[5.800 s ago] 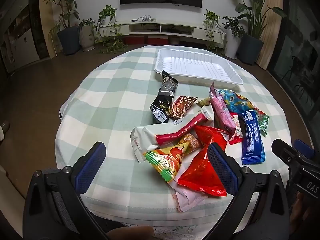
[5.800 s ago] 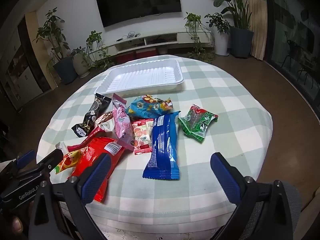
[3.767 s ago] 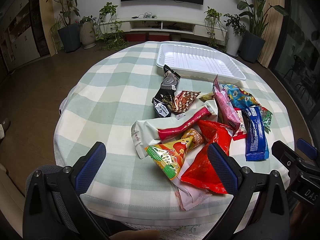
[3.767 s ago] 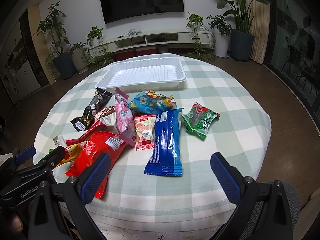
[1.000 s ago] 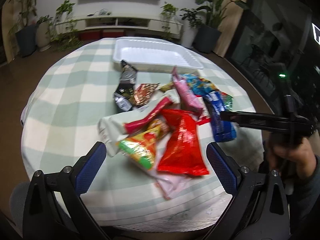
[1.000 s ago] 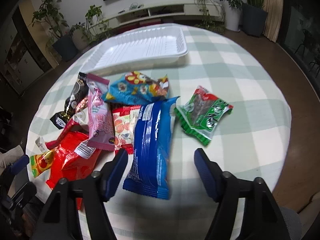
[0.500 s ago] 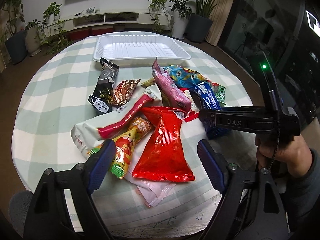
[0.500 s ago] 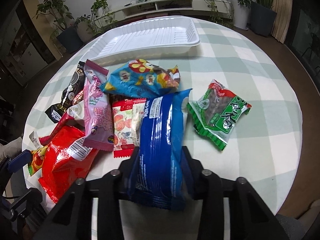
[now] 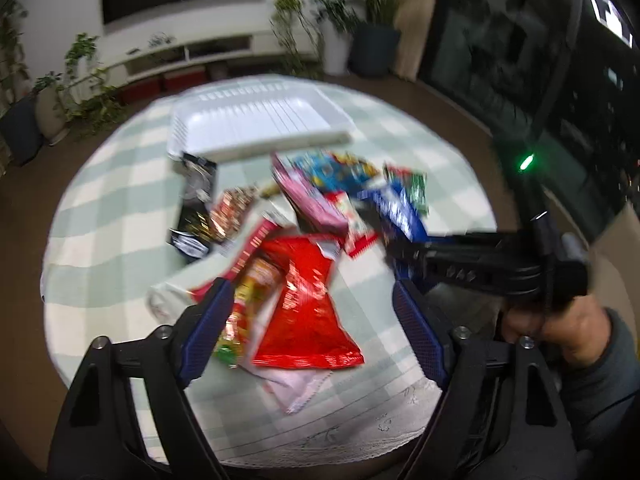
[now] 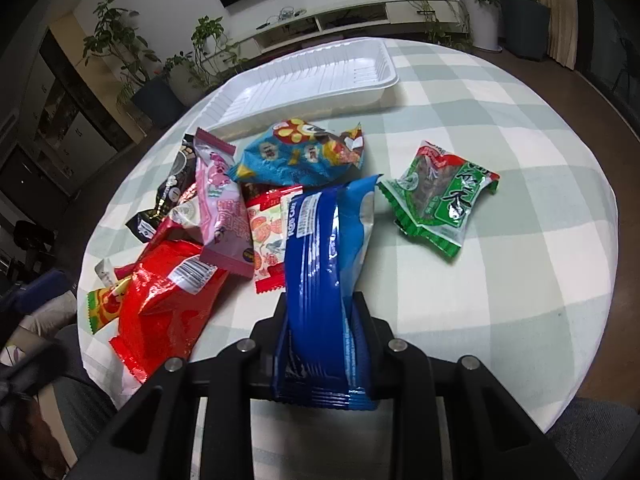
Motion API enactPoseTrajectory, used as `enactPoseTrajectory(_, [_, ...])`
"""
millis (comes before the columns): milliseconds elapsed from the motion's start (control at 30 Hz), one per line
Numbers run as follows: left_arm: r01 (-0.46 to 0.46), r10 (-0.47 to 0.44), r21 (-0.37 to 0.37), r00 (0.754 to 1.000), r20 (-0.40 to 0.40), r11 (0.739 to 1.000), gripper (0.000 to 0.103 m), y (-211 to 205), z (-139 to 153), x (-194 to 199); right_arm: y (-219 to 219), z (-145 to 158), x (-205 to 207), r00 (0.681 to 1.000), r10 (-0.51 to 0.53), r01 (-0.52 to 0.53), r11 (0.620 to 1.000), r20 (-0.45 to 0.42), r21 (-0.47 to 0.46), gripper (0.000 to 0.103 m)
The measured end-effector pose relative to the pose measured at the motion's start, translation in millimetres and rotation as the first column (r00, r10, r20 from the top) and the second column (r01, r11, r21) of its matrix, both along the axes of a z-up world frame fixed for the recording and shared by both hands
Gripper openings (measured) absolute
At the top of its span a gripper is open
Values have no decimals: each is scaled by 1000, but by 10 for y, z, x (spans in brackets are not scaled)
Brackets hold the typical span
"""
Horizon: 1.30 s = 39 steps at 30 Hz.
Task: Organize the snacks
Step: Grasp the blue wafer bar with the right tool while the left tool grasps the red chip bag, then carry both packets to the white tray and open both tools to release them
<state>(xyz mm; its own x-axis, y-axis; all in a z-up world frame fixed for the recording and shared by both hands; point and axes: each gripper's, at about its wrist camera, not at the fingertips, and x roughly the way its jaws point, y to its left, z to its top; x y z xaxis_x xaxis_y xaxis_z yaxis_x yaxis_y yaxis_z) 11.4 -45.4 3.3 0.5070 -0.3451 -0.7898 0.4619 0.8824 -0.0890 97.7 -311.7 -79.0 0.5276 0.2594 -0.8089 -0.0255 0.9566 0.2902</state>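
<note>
Right gripper point(image 10: 324, 344) has the long blue snack pack point(image 10: 326, 280) between its fingers, near end pinched; fingers closing on it, pads pressing the wrapper sides. The pack's far end lies toward the white tray point(image 10: 384, 80), overlapping the red-and-white fruit-print packet point(image 10: 266, 232) just left of it.

Left gripper point(image 9: 316, 328) hovers over the red foil bag point(image 9: 304, 300), fingers apart and narrowing, nothing between the pads yet. That view is blurred.

Doing the step well, as I judge it: finish the squeeze low on the blue pack's end seam, lift straight up so the packet under it is not dragged, then carry it to the tray, which is empty at the far side of the surface point(image 10: 520, 220). The green packet point(image 10: 440, 200), right of the blue pack, lies clear of the lift.

Against a second ago: right fingers stood wide, astride the blue pack without touching; now they clamp it. Left fingers have narrowed somewhat. Pile otherwise unmoved.
</note>
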Motion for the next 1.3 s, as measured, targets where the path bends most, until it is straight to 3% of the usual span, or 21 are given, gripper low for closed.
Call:
enactPoseTrajectory(300, [24, -7, 140, 993, -120, 990, 76, -299, -520, 323, -46, 27, -75, 1000, -14, 14, 1000, 11, 9, 30])
enactPoseTrajectory(433, [14, 8, 138, 988, -157, 990, 42, -290, -677, 452, -48, 5, -72, 1000, -12, 12, 1000, 10, 16, 30])
enactPoseTrajectory(633, [14, 8, 134, 986, -169, 991, 38, -274, -800, 508, -45, -9, -70, 1000, -16, 16, 1000, 7, 17, 30])
enactPoseTrajectory(733, [7, 10, 95, 984, -176, 995, 34, -221, -790, 520, -60, -1, -76, 1000, -12, 11, 1000, 10, 16, 30])
enactPoseTrajectory(1033, [-4, -6, -43, 976, -220, 999, 32, -23, -704, 482, -52, 27, -137, 1000, -12, 11, 999, 11, 43, 30])
enactPoseTrajectory(1300, [-8, -25, -156, 978, -209, 988, 32, 140, -418, 322, -74, 82, -203, 1000, -12, 10, 995, 16, 96, 30])
